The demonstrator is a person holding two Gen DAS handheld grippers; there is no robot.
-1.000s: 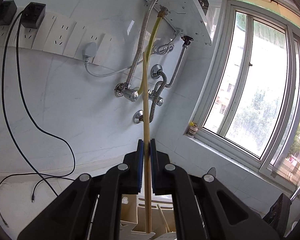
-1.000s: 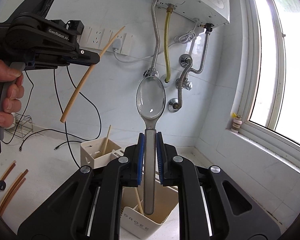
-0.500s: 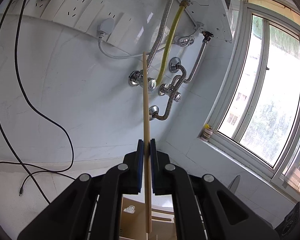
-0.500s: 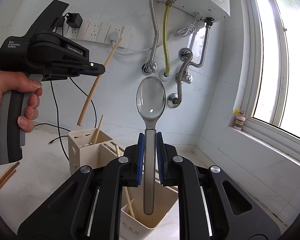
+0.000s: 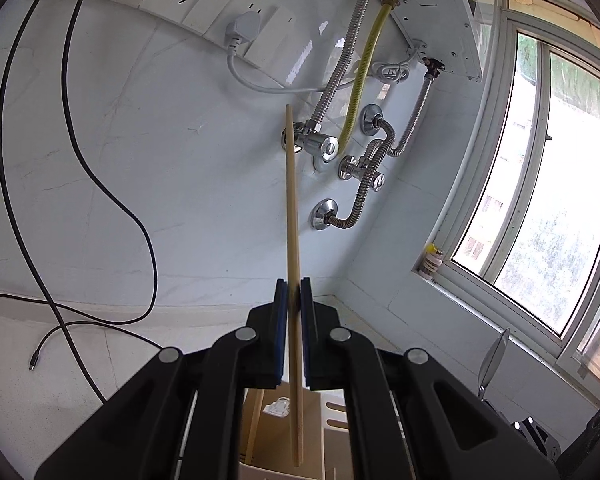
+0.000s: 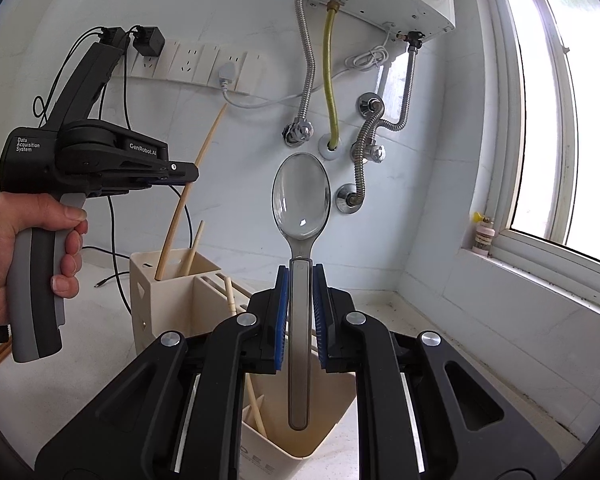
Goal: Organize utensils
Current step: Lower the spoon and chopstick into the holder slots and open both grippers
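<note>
While clamped, chopstick (image 5: 292, 240) over holder (image 6: 168, 280).

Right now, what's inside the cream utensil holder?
Cream plastic utensil holder: wooden chopsticks stand in the far compartment, with the held chopstick tip entering it. More chopsticks lean in the near compartment. The right claw hides the middle.
</note>
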